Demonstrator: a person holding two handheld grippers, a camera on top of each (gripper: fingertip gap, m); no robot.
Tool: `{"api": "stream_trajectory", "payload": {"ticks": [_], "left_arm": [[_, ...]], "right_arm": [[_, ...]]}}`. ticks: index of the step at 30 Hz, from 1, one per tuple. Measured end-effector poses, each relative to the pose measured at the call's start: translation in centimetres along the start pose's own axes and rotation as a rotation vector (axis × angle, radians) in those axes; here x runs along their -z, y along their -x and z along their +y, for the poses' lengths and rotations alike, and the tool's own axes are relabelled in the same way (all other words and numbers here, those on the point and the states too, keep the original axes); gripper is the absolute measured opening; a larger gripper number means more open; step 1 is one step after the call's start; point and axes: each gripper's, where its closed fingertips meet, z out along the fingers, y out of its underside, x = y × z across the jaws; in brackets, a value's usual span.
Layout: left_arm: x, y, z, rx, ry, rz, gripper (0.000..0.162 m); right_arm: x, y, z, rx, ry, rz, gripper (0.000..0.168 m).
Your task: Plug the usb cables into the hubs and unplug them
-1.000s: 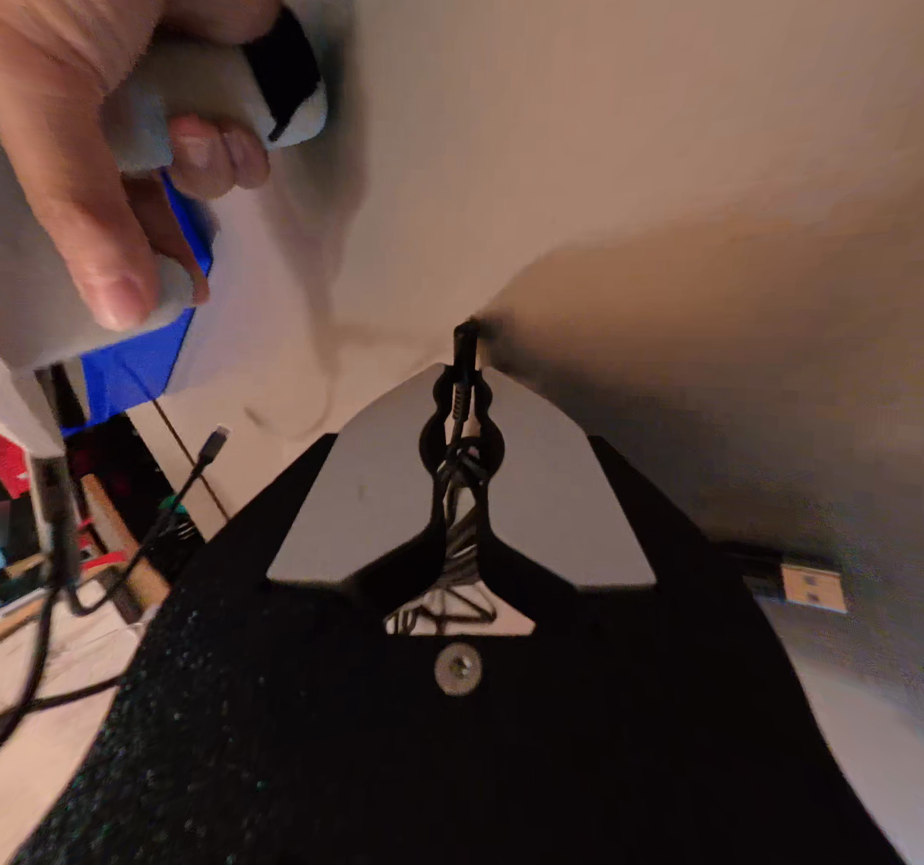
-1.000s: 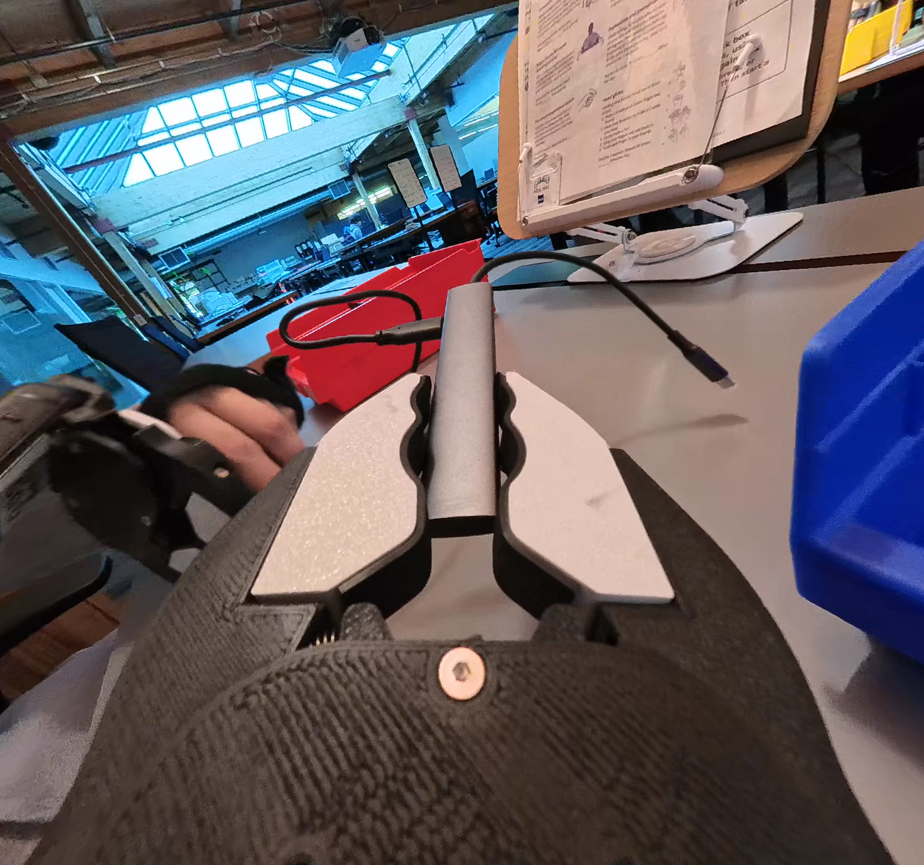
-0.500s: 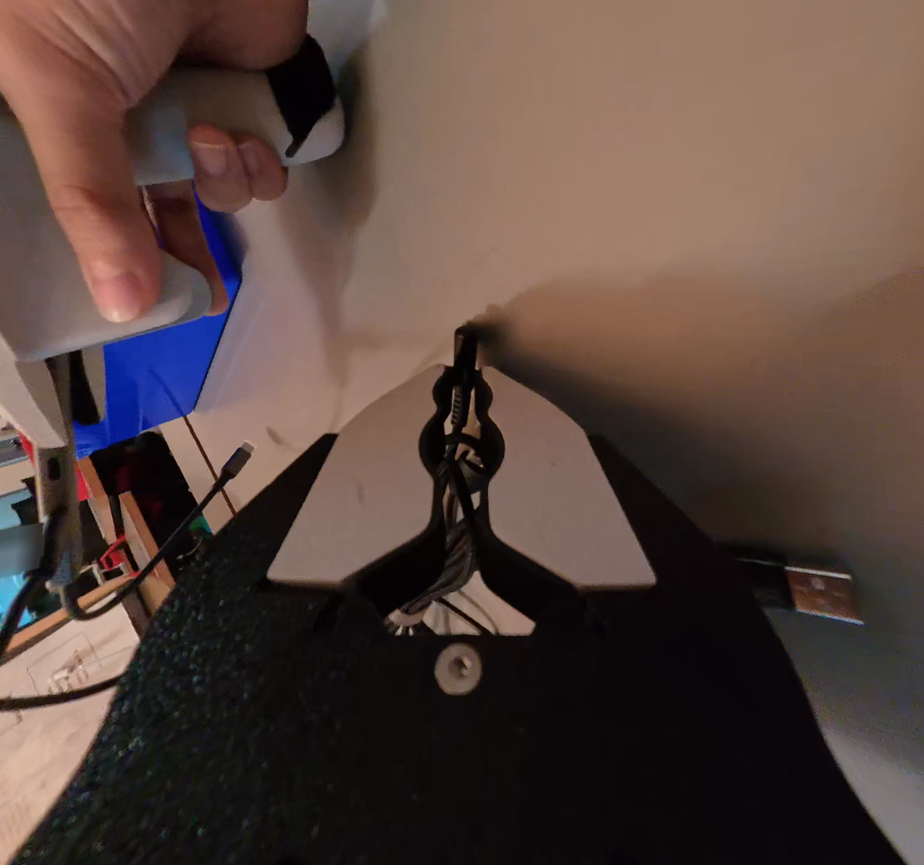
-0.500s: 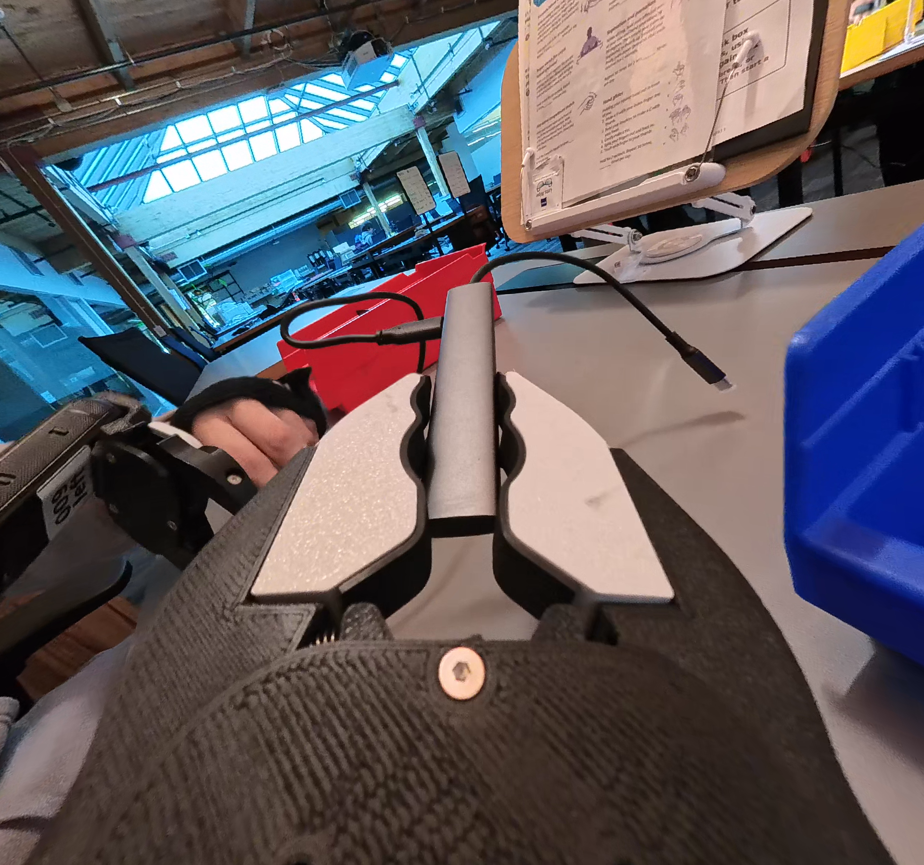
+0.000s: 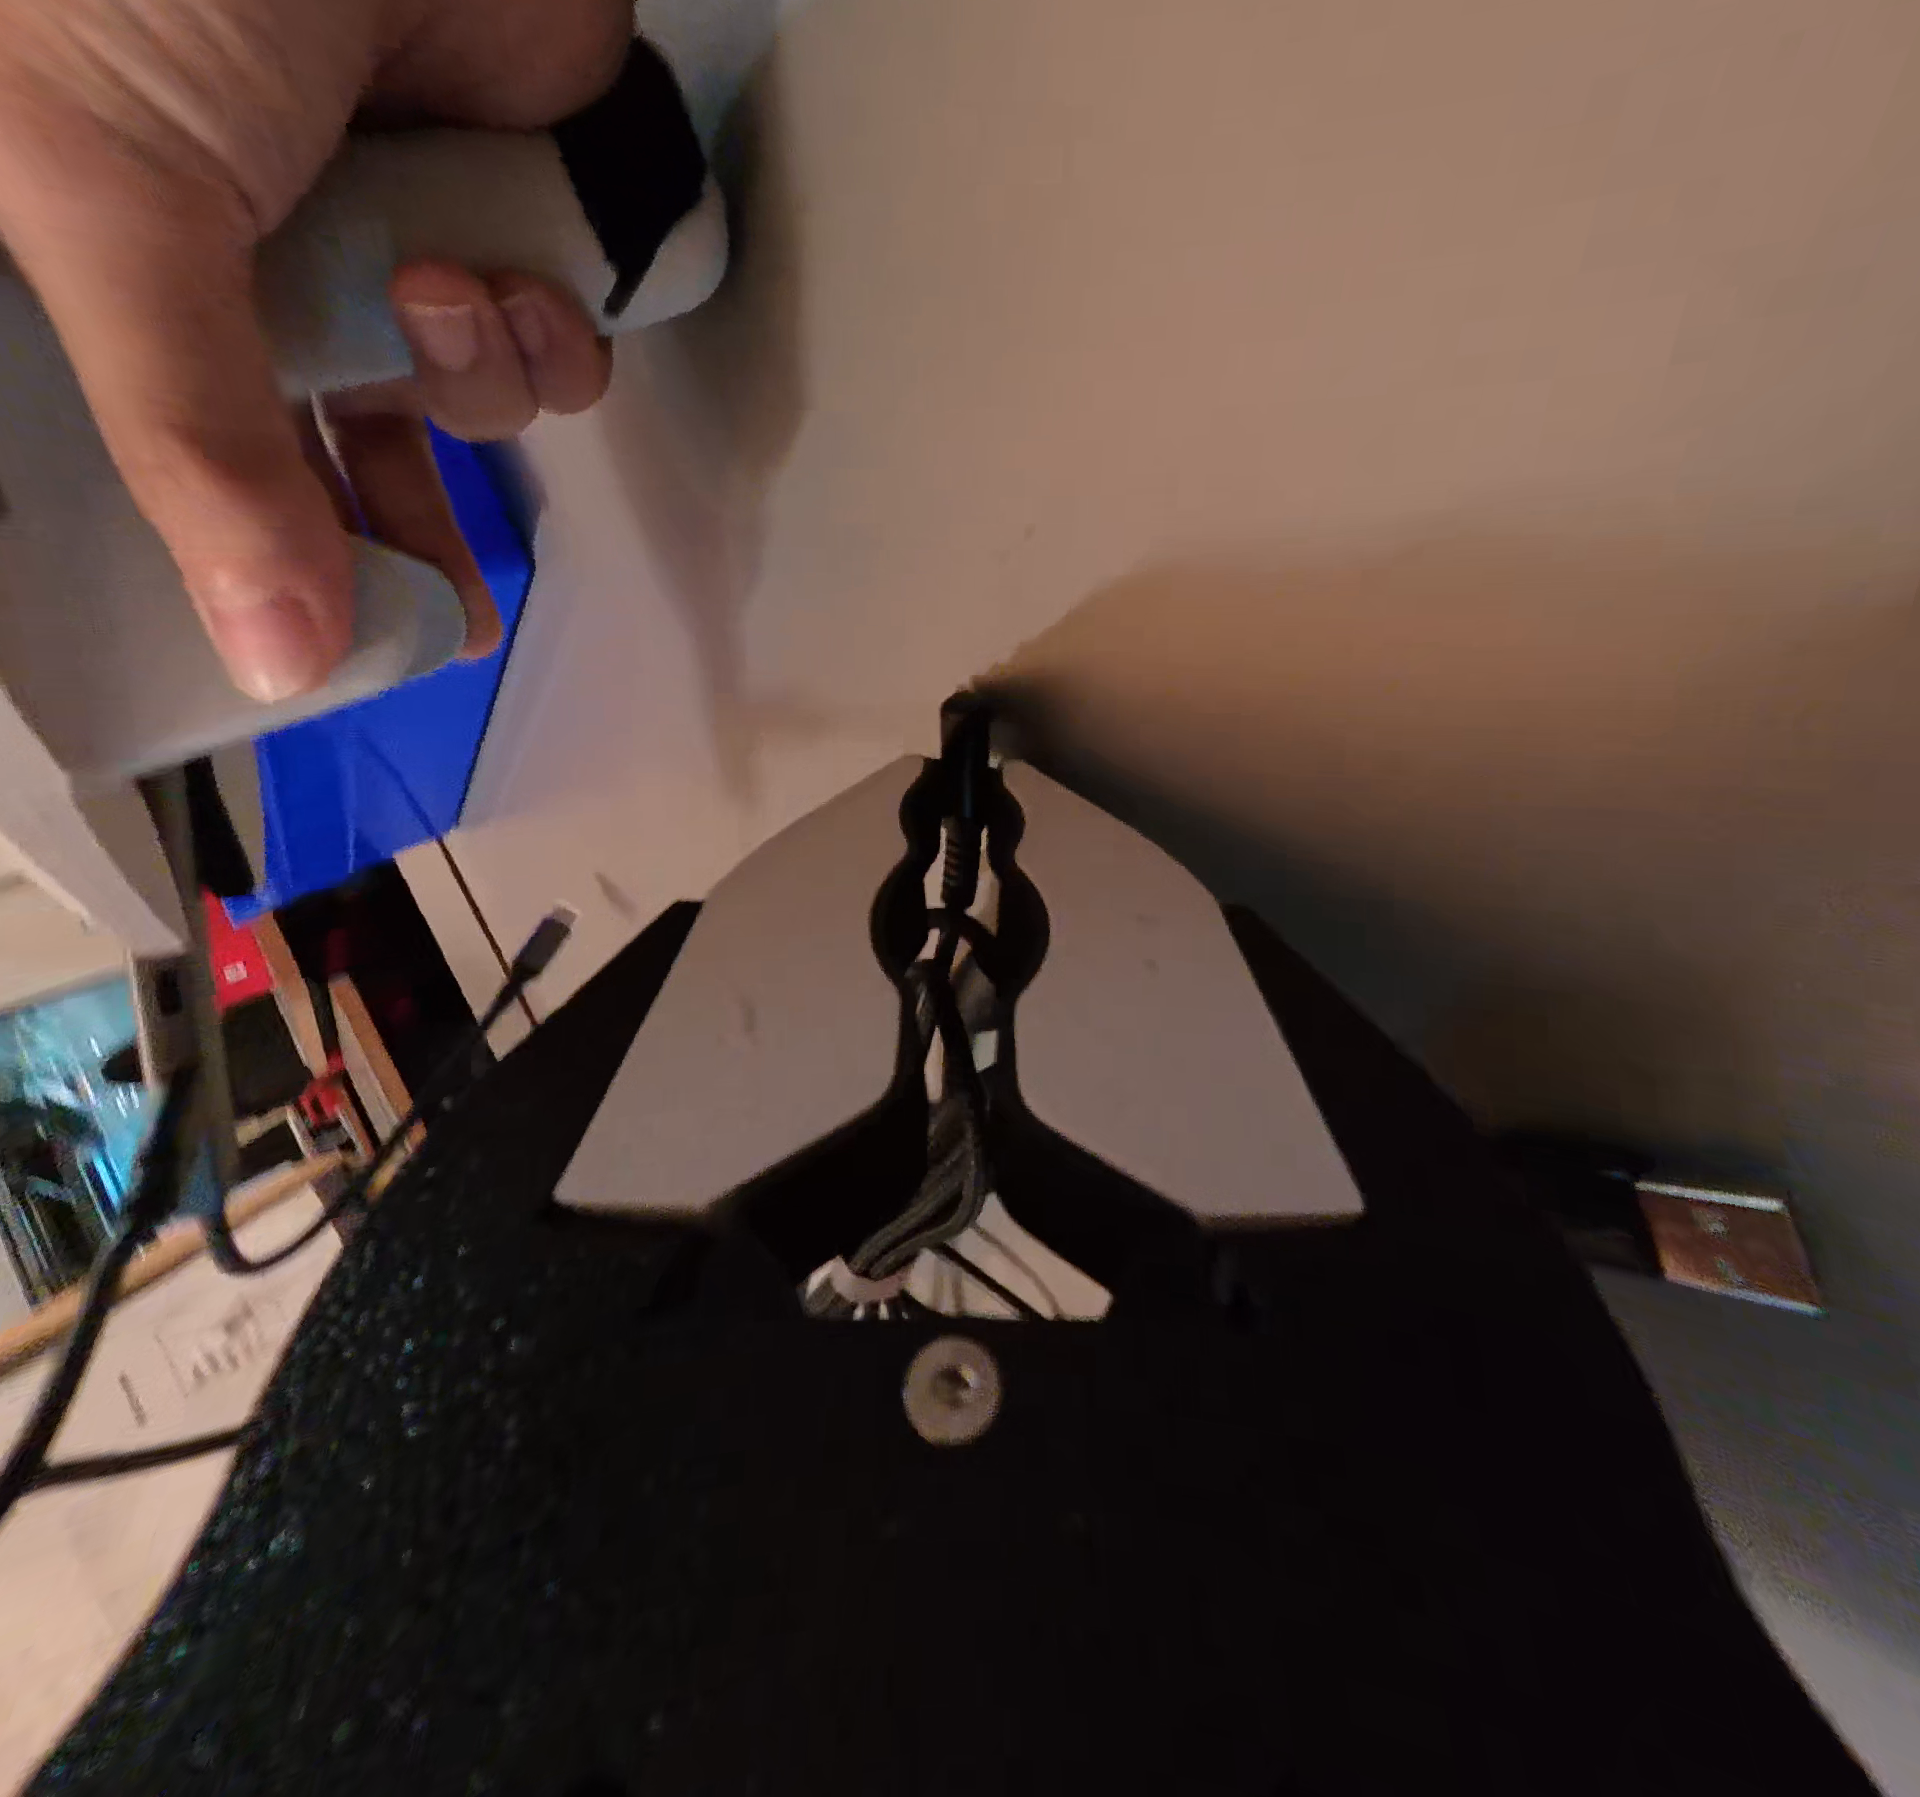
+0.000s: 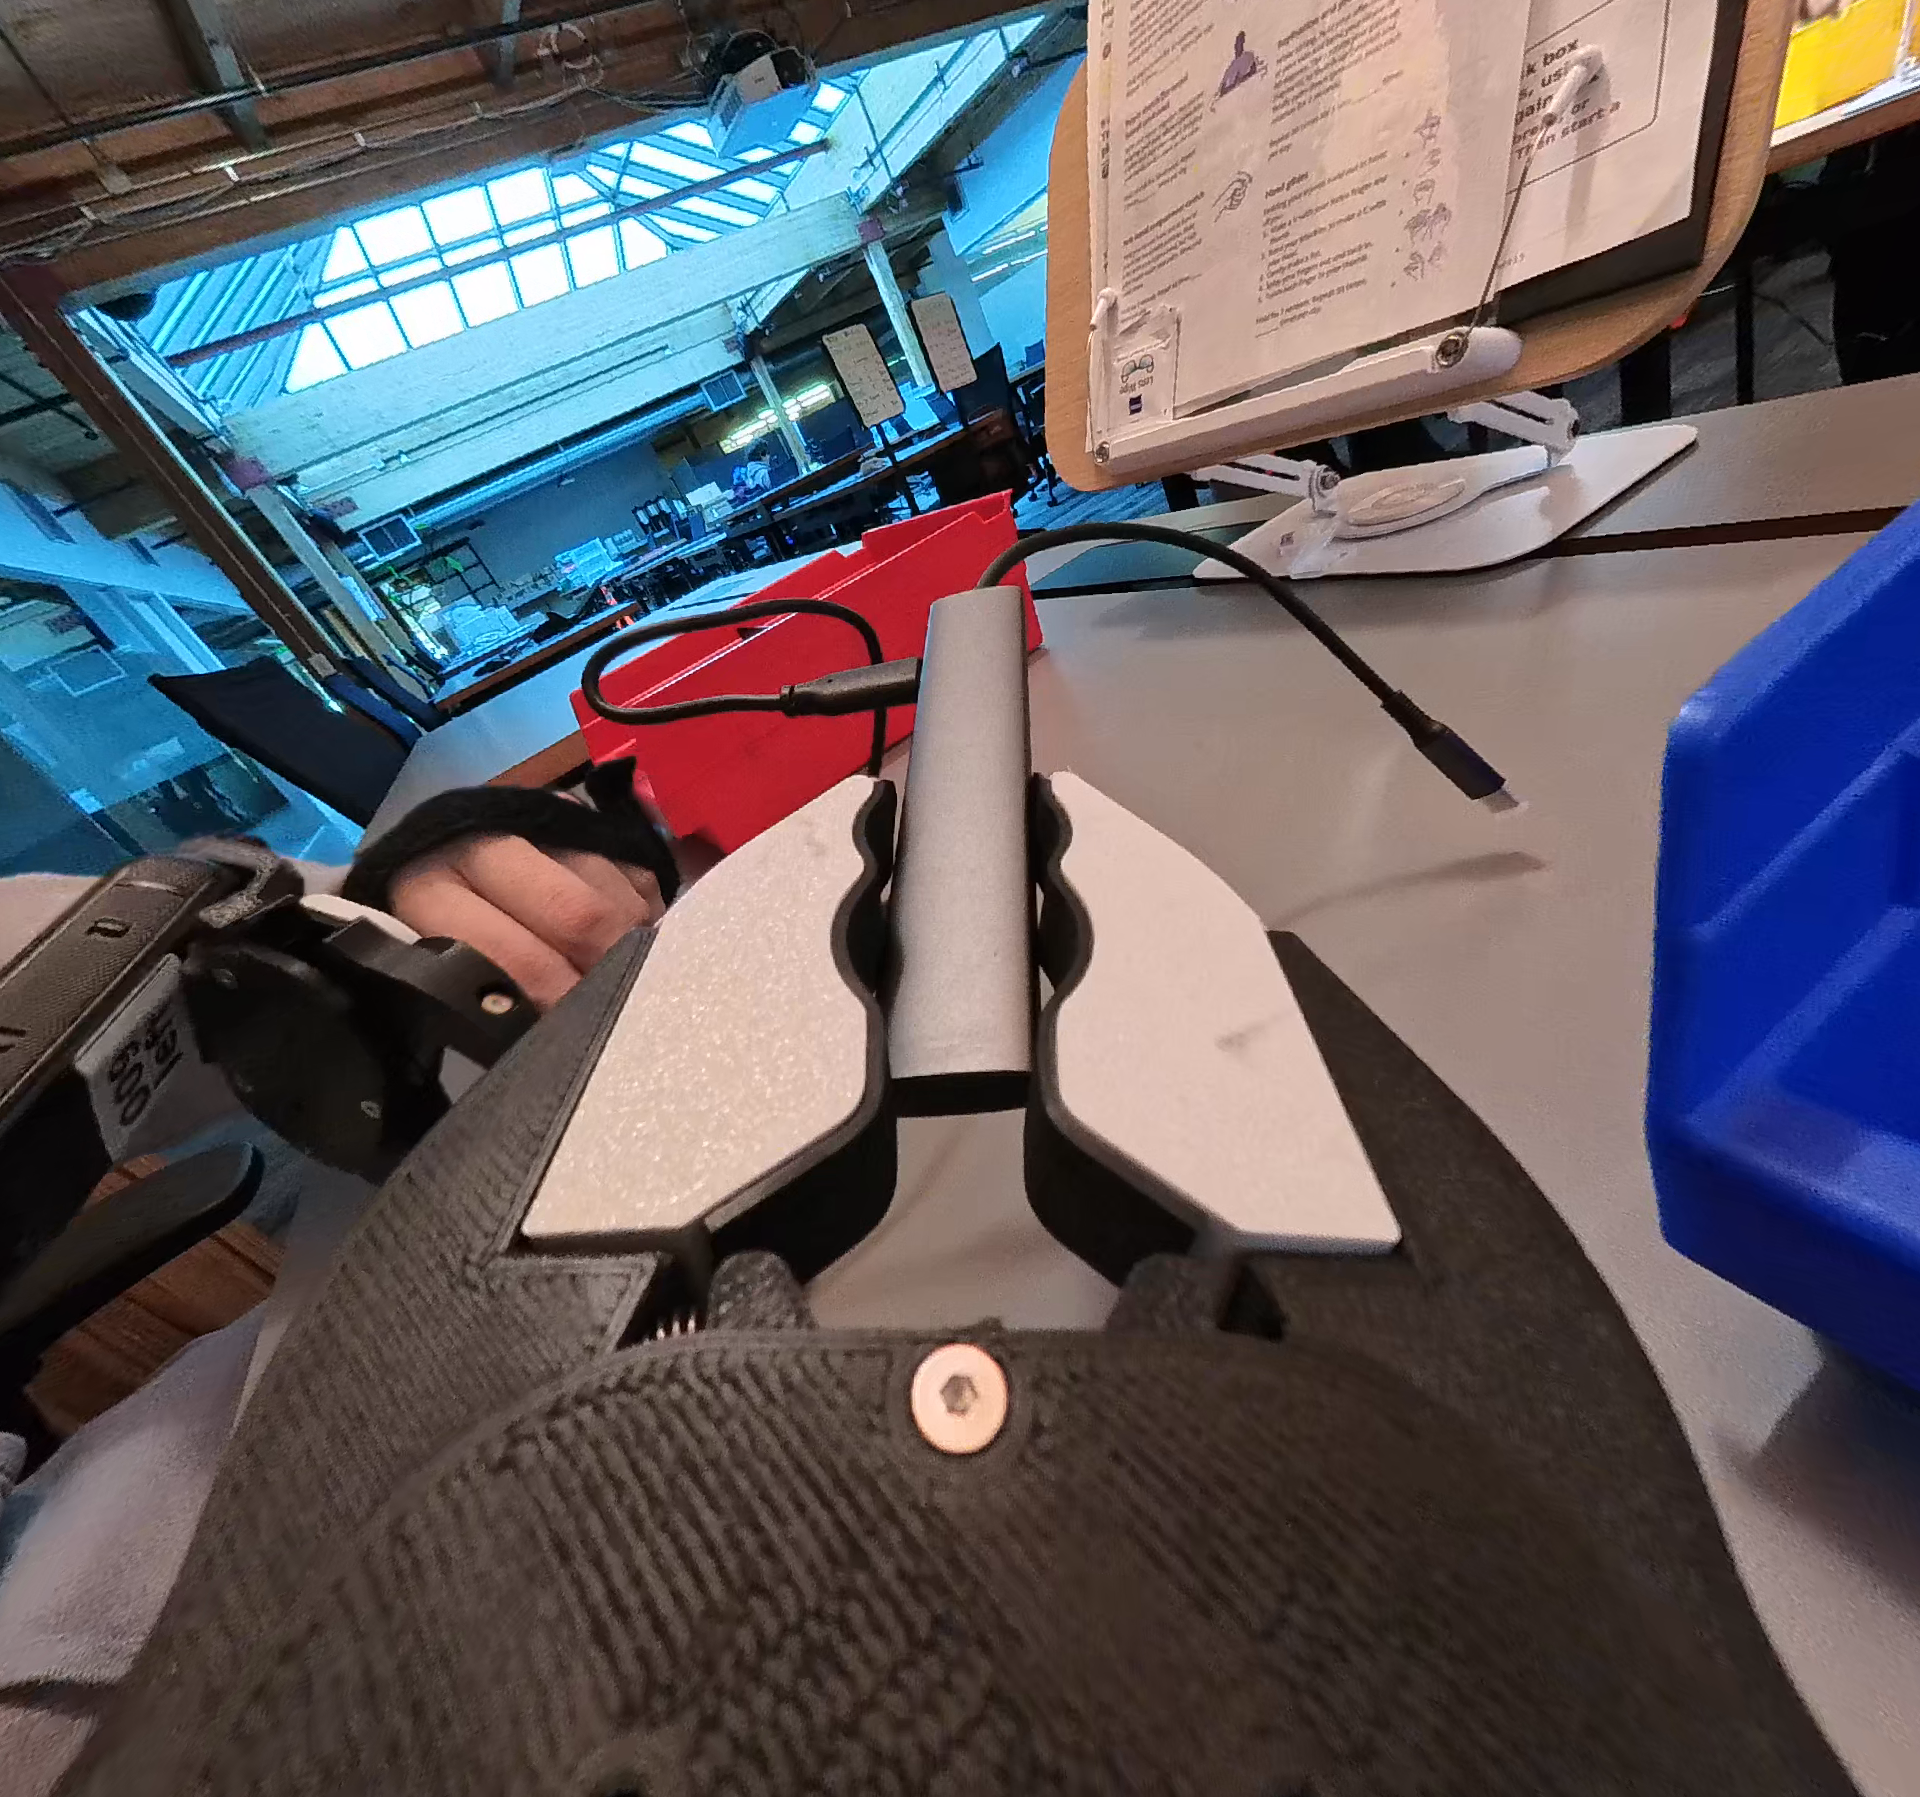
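Note:
My right gripper (image 6: pixel 961 791) is shut on a grey bar-shaped USB hub (image 6: pixel 966 812), held above the table and pointing away. A black cable plug (image 6: pixel 852 687) sits in the hub's left side, and the hub's own cable ends in a free plug (image 6: pixel 1455 771). My left gripper (image 5: pixel 961 771) points down at the table and is shut on the plug end of a black USB cable (image 5: pixel 956 812), whose tip touches the tabletop. A USB-A plug (image 5: pixel 1714 1243) lies at the right. The hand on the right gripper's handle (image 5: pixel 208 241) fills the upper left of the left wrist view.
A blue bin (image 6: pixel 1808 968) stands close on the right, also in the left wrist view (image 5: pixel 384 739). A red tray (image 6: pixel 790 698) lies beyond the hub. A document stand with printed sheets (image 6: pixel 1382 158) stands at the back. The left gripper and its hand (image 6: pixel 343 968) are at left. Across from one pair of fingers to the other is roughly 12 cm.
The hand holding the right gripper has shifted a little to the right and nearer in the left wrist view. The right gripper with the hub has tilted slightly. Both grips are unchanged.

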Motion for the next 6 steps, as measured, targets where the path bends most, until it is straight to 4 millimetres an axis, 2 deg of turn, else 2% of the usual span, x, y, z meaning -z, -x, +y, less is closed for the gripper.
{"api": "stream_trajectory", "payload": {"ticks": [3, 6], "left_arm": [[0.5, 0.3, 0.7, 0.121, 0.051, 0.009, 0.008], [2.3, 2.1, 1.1, 0.221, 0.071, -0.026, 0.008]], "right_arm": [[0.0, 0.0, 0.0, -0.001, -0.001, 0.0, 0.025], [0.0, 0.1, 0.0, 0.004, 0.002, 0.0, 0.025]]}}
